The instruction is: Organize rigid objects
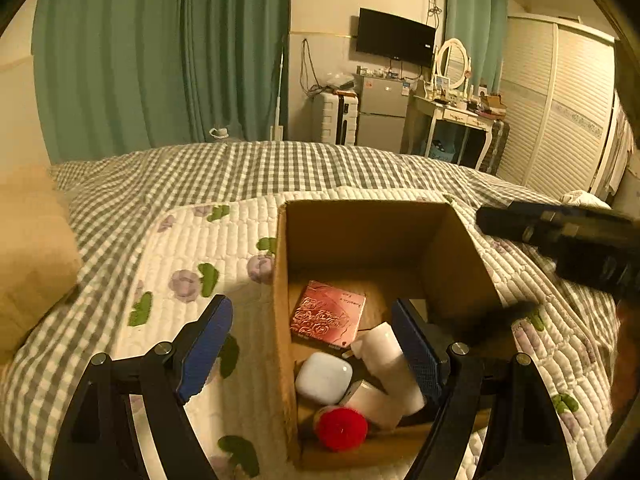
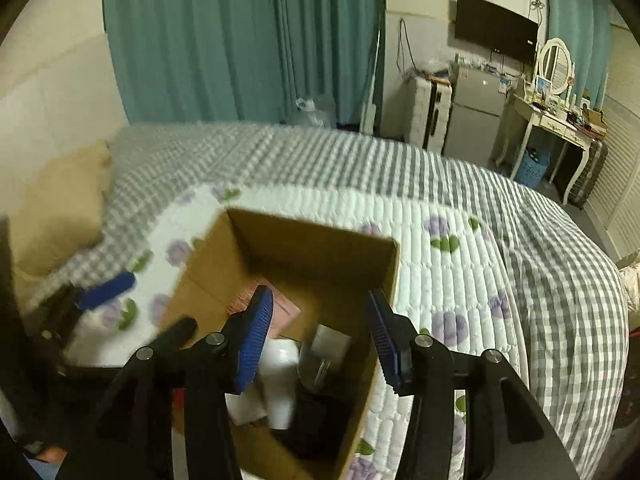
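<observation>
No readable text anywhere (small print on the pink booklet (image 1: 329,314) illegible)

green curtains (image 1: 160,52); wall television (image 1: 394,36); checked bedspread (image 1: 240,168)

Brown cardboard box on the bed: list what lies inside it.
Inside the brown cardboard box: a pink rose-embossed booklet, a white rounded case, a white plastic bottle and a red round fuzzy object. The gripper fingers and near wall cover the rest.

Right tongs' arm (image 1: 568,240) cut off at edge, dark item (image 2: 320,364) in box (image 2: 320,240) smeared, unidentifiable
</observation>
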Motion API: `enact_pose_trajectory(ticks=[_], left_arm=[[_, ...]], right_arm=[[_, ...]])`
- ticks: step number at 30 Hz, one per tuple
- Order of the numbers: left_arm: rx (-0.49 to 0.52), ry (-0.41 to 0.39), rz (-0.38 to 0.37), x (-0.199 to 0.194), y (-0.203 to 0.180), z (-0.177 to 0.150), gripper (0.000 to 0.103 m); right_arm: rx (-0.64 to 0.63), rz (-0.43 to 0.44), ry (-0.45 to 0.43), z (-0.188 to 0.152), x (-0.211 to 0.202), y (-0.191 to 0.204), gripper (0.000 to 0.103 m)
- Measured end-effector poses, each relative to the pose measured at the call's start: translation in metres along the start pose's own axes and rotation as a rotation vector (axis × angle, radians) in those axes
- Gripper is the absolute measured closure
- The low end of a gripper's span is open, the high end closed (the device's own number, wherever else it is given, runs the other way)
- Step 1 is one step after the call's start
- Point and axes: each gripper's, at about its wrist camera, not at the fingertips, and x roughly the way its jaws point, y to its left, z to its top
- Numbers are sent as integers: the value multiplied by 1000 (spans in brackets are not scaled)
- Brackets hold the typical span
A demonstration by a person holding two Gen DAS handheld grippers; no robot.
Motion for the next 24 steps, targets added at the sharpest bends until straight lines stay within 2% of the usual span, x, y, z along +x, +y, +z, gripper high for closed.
enact_pose_trajectory(ticks=[6, 9, 12, 15, 18, 20, 22, 24], left_arm=[[-1, -38, 0, -39, 3, -1, 17], [1, -84, -4, -69, 0, 1, 15], [0, -133, -13, -99, -2, 3, 9], [-2, -190, -27, -127, -4, 1, 5], [19, -242, -11, -151, -9, -6, 0], [19, -267, -11, -163, -10, -12, 0], [6, -276, 7, -170, -9, -20, 0], [2, -291, 31, -175, -7, -29, 0]], right_arm=[[25, 8, -74, -1, -54, 4, 55], [40, 1, -119, -7, -87, 6, 54], [52, -8, -184, -18, -126, 8, 50], [64, -23, -256, -32, -163, 13, 42], [83, -50, -333, -53, -193, 18, 27], [91, -83, -383, -68, -204, 23, 9], [90, -108, -417, -81, -208, 27, 0], [83, -129, -448, -94, -207, 32, 0]])
